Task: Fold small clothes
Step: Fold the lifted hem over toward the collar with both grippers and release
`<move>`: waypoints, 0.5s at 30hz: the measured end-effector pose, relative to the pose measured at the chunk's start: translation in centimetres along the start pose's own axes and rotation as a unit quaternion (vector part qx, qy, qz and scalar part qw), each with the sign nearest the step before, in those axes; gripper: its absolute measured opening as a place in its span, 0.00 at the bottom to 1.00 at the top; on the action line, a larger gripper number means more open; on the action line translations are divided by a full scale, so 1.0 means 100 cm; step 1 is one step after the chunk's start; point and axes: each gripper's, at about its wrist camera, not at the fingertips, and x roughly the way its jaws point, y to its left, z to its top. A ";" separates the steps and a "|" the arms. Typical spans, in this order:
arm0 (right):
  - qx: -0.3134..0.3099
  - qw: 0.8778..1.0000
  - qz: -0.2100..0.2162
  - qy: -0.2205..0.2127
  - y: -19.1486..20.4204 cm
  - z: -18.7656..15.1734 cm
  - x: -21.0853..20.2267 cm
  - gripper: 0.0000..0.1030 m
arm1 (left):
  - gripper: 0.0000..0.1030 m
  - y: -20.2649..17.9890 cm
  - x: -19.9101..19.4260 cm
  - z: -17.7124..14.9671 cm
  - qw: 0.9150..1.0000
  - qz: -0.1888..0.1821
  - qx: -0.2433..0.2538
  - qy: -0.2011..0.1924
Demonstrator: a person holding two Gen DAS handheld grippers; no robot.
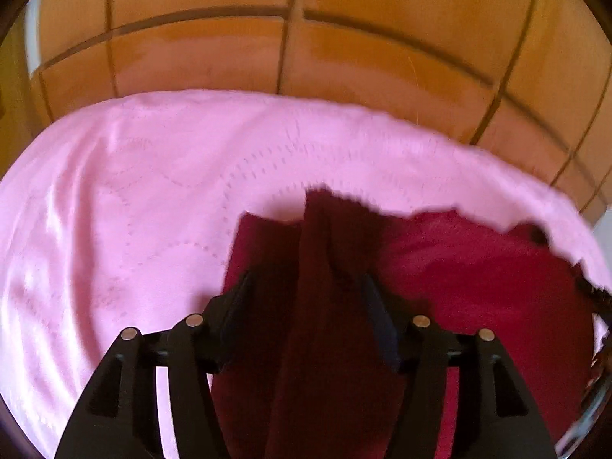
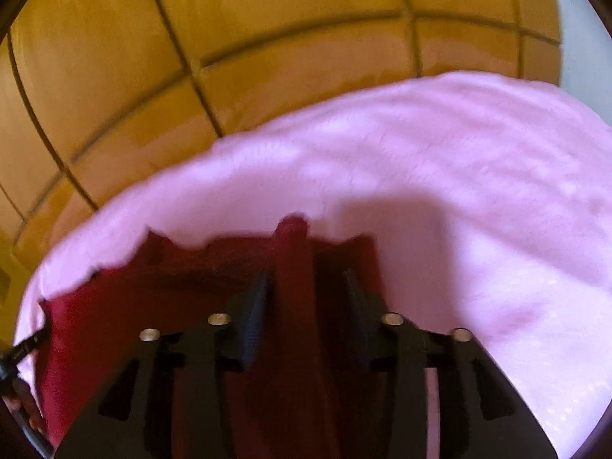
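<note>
We work over a pink quilted cover (image 1: pixel 153 191) spread on what looks like a bed, with orange tiled floor (image 1: pixel 344 49) beyond its far edge. The dark red garment (image 1: pixel 478 267) lies on the near part of the cover, its far hem ragged against the pink.

Left gripper (image 1: pixel 306 287): jaws spread, with a raised ridge of the red cloth standing between them. The fingers (image 1: pixel 237 298) sit either side of the ridge; we see a gap on the right side, so we judge the cloth is not pinched. The garment spreads away to the right in this view, flat and brighter red there.

Right gripper (image 2: pixel 306 287): jaws also parted, narrower than the left pair. A similar upright fold of red cloth runs between them. Whether the pads brush it we cannot tell; they do not look to be squeezing it. Here the garment spreads to the left, and pink cover fills the right.

Our reading of the arrangement: each claw is at one far corner of the garment, one at each side, both angled down at the cover. That fits an edge carried over and laid down, with the ridges being cloth bunched by the grip.

Both views are blurred. At the near left of the right view, a dark strap or cable (image 2: pixel 23 348) shows.
</note>
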 end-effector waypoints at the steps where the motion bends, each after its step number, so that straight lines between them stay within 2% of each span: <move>1: 0.004 1.000 0.009 -0.017 0.001 0.002 -0.011 0.38 | 0.57 0.001 -0.009 0.002 1.000 -0.005 -0.012 -0.013; 4: -0.017 0.999 0.039 -0.034 0.016 0.009 -0.031 0.38 | 0.57 -0.012 -0.026 0.010 0.999 -0.030 -0.015 -0.033; 7: -0.077 0.995 0.060 -0.011 0.045 0.010 -0.024 0.37 | 0.57 -0.046 -0.019 0.016 0.998 -0.037 0.038 -0.028; 9: -0.111 0.991 0.068 0.027 0.061 0.006 -0.006 0.36 | 0.57 -0.073 -0.004 0.016 0.995 -0.028 0.092 -0.028; 12: -0.148 0.985 0.050 0.071 0.074 -0.002 0.028 0.30 | 0.57 -0.089 0.022 0.014 0.991 0.006 0.136 -0.015; 15: -0.150 0.985 0.027 0.075 0.068 -0.003 0.050 0.29 | 0.60 -0.084 0.044 0.008 0.991 0.012 0.134 -0.004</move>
